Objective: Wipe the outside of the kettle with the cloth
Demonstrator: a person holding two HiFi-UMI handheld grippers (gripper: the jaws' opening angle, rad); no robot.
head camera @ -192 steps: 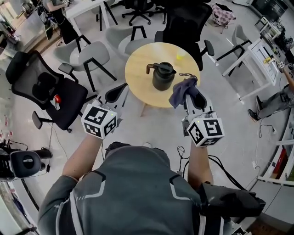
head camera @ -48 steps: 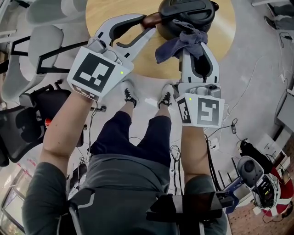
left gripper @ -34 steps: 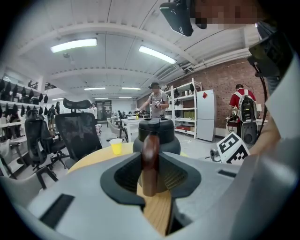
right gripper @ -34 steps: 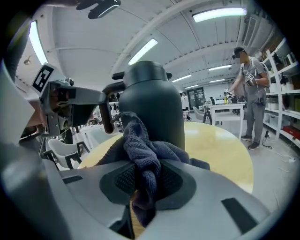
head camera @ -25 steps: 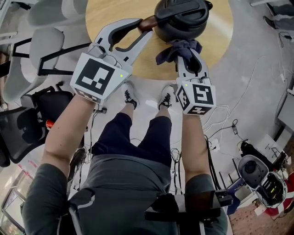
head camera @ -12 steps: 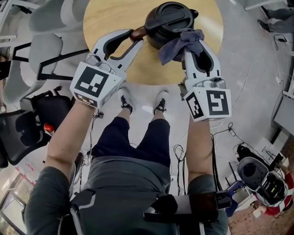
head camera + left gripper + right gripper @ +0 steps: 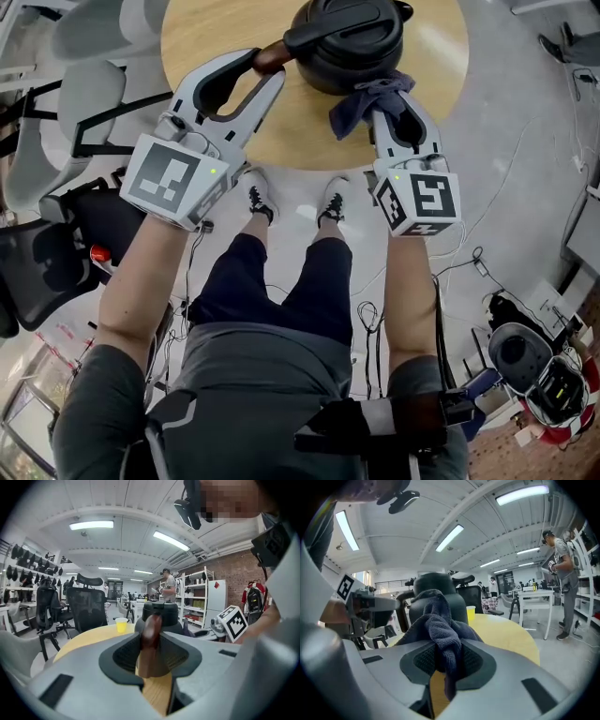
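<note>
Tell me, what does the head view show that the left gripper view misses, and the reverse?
Only the head view: the person's shoes and legs. Only the left gripper view: a yellow cup on the table, ceiling lights, shelves. Both: the kettle and its brown handle between the left gripper's jaws, which have just been opening yet press on it.

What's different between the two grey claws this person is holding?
The left gripper has the brown handle of the kettle between its jaws, which have just been opening; the right gripper is clamped on a dark blue cloth. The left gripper meets the kettle on a slant, the right gripper points straighter at it. Both are grey with a marker cube.
</note>
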